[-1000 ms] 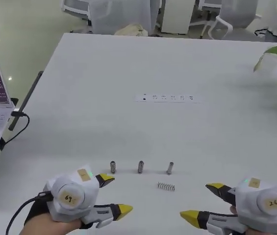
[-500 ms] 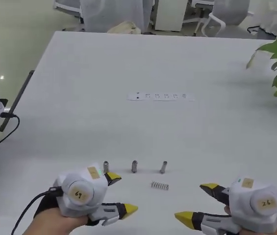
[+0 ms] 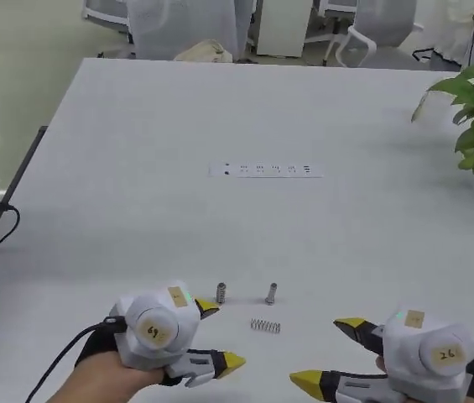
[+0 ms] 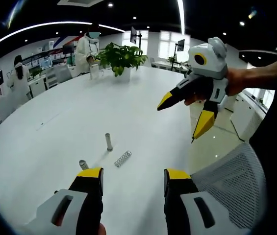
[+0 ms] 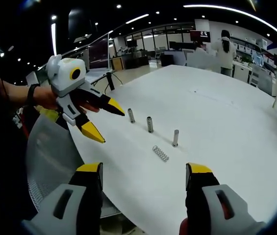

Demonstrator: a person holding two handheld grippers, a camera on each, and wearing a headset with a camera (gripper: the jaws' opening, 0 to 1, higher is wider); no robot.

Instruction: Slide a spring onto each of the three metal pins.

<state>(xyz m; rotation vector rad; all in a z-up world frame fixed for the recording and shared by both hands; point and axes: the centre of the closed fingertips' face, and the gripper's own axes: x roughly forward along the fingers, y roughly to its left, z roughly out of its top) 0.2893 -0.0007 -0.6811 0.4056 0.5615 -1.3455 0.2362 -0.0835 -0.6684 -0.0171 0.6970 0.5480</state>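
Now the left claw (image 3: 222, 334) and the right claw (image 3: 320, 353) are both open and empty, with the loose spring (image 3: 264, 326) lying on the worktop (image 3: 220, 227) between them, so a crooked pinch could flick it away from the bare pin (image 3: 271, 293).

- The left gripper (image 3: 222, 336) has a smooth white plastic shell with a slight sheen; its jaws are dark matt plastic with yellow caps
- The right gripper (image 3: 323, 353) has the same white plastic, with a tan paper-like sticker (image 3: 446, 355) on its back
- The table (image 3: 220, 227) ahead of both grippers' jaws is white, smooth and matt
- The bare pin (image 3: 271, 293), ahead between the two grippers, is smooth grey metal, dully shiny
- The loose spring (image 3: 264, 326), nearer the grippers than that pin, is thin coiled metal wire
- The glove (image 3: 92, 346) behind the left gripper looks like black matt cloth
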